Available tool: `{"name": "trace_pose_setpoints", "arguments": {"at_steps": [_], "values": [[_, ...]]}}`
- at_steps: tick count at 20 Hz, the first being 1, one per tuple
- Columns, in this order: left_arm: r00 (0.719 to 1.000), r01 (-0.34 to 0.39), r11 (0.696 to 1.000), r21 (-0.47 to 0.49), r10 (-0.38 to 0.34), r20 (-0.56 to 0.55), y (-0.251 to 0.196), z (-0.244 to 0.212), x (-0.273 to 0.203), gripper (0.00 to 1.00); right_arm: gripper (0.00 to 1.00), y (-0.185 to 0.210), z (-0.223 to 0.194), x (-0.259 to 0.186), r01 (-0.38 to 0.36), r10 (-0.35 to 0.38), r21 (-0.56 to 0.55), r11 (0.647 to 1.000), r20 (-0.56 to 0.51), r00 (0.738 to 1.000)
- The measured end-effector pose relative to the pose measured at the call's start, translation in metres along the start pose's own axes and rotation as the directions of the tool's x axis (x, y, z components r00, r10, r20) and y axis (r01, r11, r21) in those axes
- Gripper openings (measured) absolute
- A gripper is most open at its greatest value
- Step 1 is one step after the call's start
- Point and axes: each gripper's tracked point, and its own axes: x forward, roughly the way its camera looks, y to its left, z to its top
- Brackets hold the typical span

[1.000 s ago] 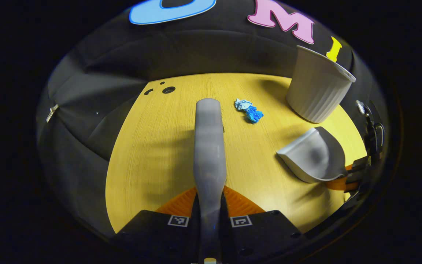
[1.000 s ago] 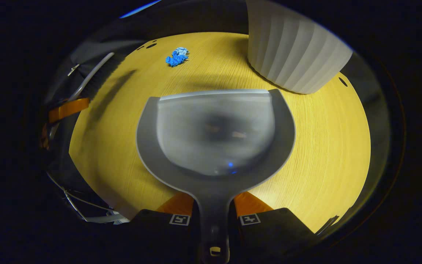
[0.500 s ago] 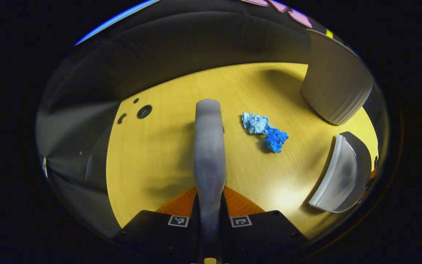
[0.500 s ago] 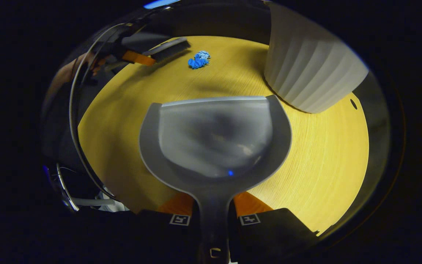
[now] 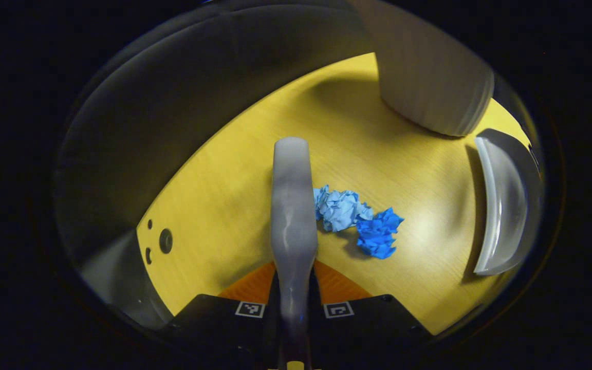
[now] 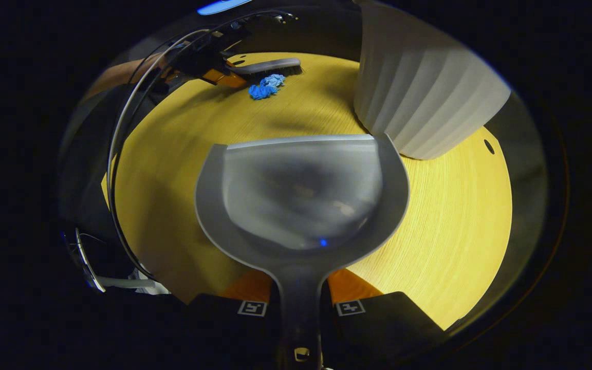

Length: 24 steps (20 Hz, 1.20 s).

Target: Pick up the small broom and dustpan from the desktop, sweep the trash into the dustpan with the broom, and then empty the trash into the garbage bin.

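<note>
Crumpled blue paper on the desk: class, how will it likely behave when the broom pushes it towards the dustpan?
The crumpled blue paper looks loosely wadded, so it is probably very light and should slide easily on the smooth wooden desk. It lies in two clumps, which may separate. Irregular creases suggest tumbling rather than rolling straight ahead of the broom.

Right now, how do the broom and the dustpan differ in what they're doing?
The broom is held by the left gripper, right beside the blue paper scraps; the dustpan is held by the right gripper, well apart from the scraps. The broom is long and narrow with dark bristles; the dustpan is a wide scoop, empty inside. Both are grey and clamped by the handle over the yellow table.
</note>
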Motion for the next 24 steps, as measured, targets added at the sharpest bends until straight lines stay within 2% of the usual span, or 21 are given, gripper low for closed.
{"name": "trace_pose_setpoints", "arguments": {"at_steps": [3, 4, 5, 10, 11, 14, 16, 18, 19, 21, 22, 23, 24], "values": [[0.997, 0.08, 0.997, 0.007, -0.08, -0.007, -0.028, 0.005, -0.011, 0.27, 0.34, 0.0, -0.001, 0.002, 0.005, -0.005, -0.015, 1.0, -0.008, 1.0], [0.994, 0.11, 0.994, -0.009, -0.11, -0.01, -0.04, 0.006, -0.016, 0.3, 0.34, -0.002, -0.002, 0.003, 0.008, -0.009, -0.029, 1.0, -0.012, 1.0], [0.99, 0.141, 0.99, -0.029, -0.142, -0.021, -0.053, 0.005, -0.02, 0.28, 0.34, -0.002, -0.003, 0.001, 0.003, -0.004, -0.039, 0.999, -0.014, 1.0], [0.97, 0.236, 0.97, -0.053, -0.239, -0.048, -0.106, 0.009, -0.05, 0.27, 0.34, -0.003, -0.002, 0.0, -0.023, 0.022, -0.053, 0.998, -0.014, 1.0], [0.962, 0.264, 0.963, -0.061, -0.267, -0.049, -0.118, 0.008, -0.056, 0.3, 0.34, -0.004, -0.003, 0.0, -0.025, 0.024, -0.056, 0.998, -0.014, 1.0], [0.94, 0.33, 0.943, -0.054, -0.333, -0.078, -0.149, 0.006, -0.069, 0.27, 0.34, -0.005, -0.003, 0.003, -0.025, 0.025, -0.063, 0.998, 0.002, 1.0], [0.91, 0.397, 0.915, -0.066, -0.402, -0.103, -0.167, 0.003, -0.088, 0.24, 0.34, -0.004, -0.003, 0.004, -0.024, 0.025, -0.067, 0.997, 0.014, 1.0], [0.877, 0.453, 0.886, -0.097, -0.463, -0.127, -0.187, 0.004, -0.104, 0.27, 0.34, -0.004, -0.004, 0.004, -0.035, 0.036, -0.056, 0.998, 0.019, 0.999], [0.876, 0.453, 0.885, -0.105, -0.464, -0.13, -0.191, 0.004, -0.106, 0.27, 0.34, -0.004, -0.004, 0.003, -0.039, 0.041, -0.056, 0.998, 0.023, 0.999], [0.898, 0.409, 0.904, -0.12, -0.422, -0.121, -0.187, 0.003, -0.11, 0.31, 0.34, -0.006, -0.005, 0.004, -0.044, 0.046, -0.07, 0.997, 0.026, 0.999], [0.91, 0.387, 0.911, -0.14, -0.402, -0.104, -0.183, 0.004, -0.114, 0.27, 0.34, -0.009, -0.006, 0.006, -0.045, 0.047, -0.081, 0.996, 0.029, 0.998], [0.919, 0.366, 0.915, -0.169, -0.384, -0.085, -0.177, 0.003, -0.12, 0.31, 0.34, -0.01, -0.008, 0.005, -0.047, 0.05, -0.093, 0.995, 0.032, 0.998], [0.928, 0.348, 0.915, -0.206, -0.367, -0.062, -0.171, 0.004, -0.127, 0.3, 0.34, -0.011, -0.009, 0.003, -0.051, 0.055, -0.104, 0.993, 0.034, 0.998]]}}
